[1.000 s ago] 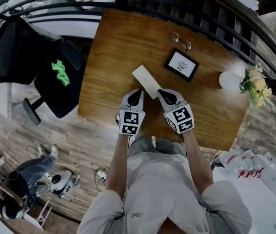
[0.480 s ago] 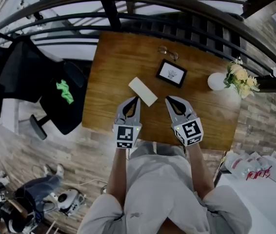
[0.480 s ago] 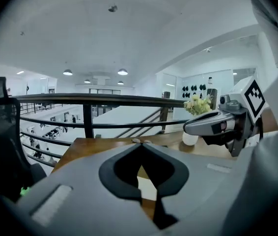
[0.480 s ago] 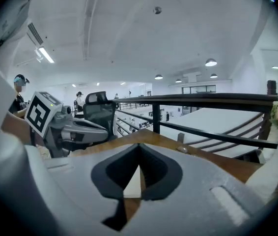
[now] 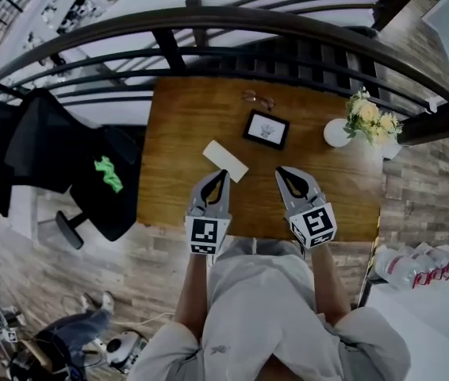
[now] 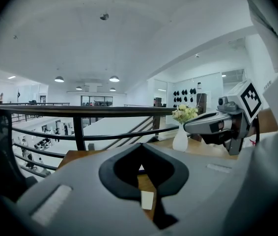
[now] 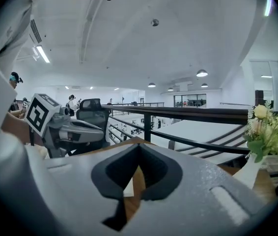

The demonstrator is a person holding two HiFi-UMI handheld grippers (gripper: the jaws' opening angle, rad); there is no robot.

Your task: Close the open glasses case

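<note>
Head view, wood table (image 5: pixel 175 129) w/ glasses case (image 5: pixel 225 160), blk railing (image 5: pixel 209 17), chair (image 5: pixel 46 151)

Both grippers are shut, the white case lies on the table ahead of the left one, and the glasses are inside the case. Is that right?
Not quite. The glasses are not in the case. They lie on the bare table beyond the picture frame, as the head view shows. The rest holds: the case lies just ahead of the left gripper, and both grippers are shut.

Too small to tell lid state of glasses case (image 5: pixel 225 161); mostly hidden behind left gripper (image 6: pixel 142 144), seemingly just a pale sliver.
</note>
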